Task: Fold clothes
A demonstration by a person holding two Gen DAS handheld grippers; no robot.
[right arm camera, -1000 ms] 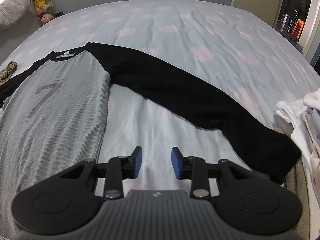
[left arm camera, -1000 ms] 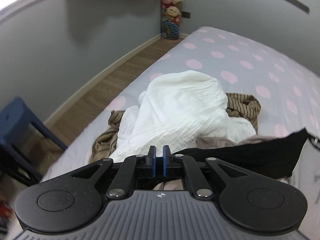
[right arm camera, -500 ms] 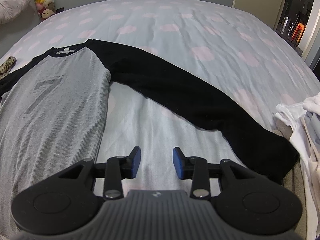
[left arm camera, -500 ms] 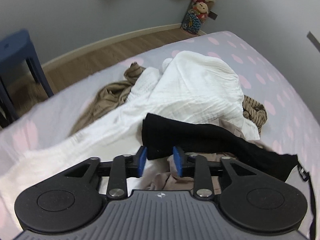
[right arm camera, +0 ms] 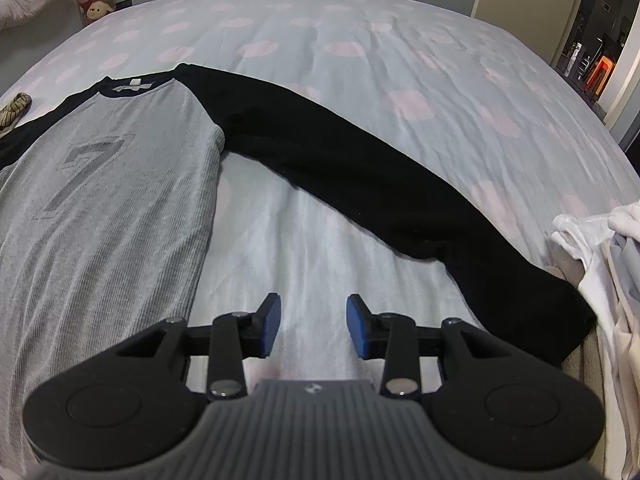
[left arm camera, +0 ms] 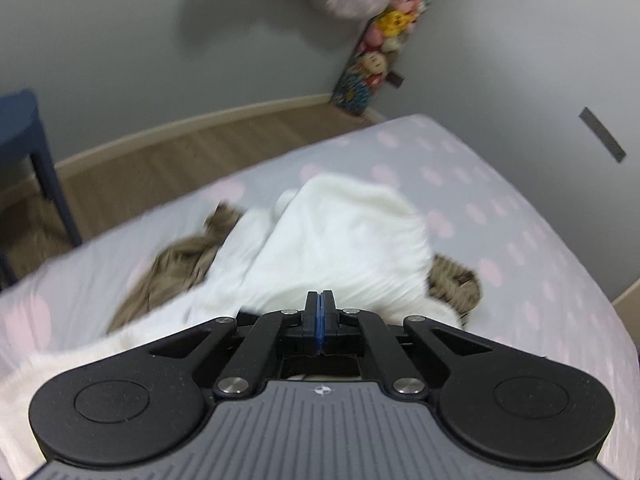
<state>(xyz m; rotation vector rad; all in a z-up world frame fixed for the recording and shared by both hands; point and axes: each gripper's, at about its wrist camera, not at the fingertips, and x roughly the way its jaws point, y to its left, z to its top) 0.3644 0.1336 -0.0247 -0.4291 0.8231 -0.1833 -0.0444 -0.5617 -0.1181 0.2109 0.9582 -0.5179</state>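
A grey shirt (right arm camera: 112, 200) with a dark "7" and black sleeves lies flat on the dotted bed sheet (right arm camera: 360, 40). Its long black sleeve (right arm camera: 360, 172) stretches out to the right, as far as a pile of clothes. My right gripper (right arm camera: 313, 320) hovers open over bare sheet between the shirt's body and that sleeve, holding nothing. In the left wrist view my left gripper (left arm camera: 319, 300) is shut, pads together, and no cloth shows between them. It points at a crumpled white garment (left arm camera: 340, 248). The picture is blurred and the black sleeve does not show there.
Brown cloth (left arm camera: 180, 264) and a striped garment (left arm camera: 456, 284) lie under the white one. More white clothes (right arm camera: 592, 248) sit at the bed's right edge. A blue stool (left arm camera: 24, 128) stands on the wooden floor, with plush toys (left arm camera: 376, 52) in the corner.
My left gripper opened around the black sleeve's cuff, then shut with no cloth showing between the pads. Its view swung and the cuff dropped out of sight. My right gripper stayed still and open.
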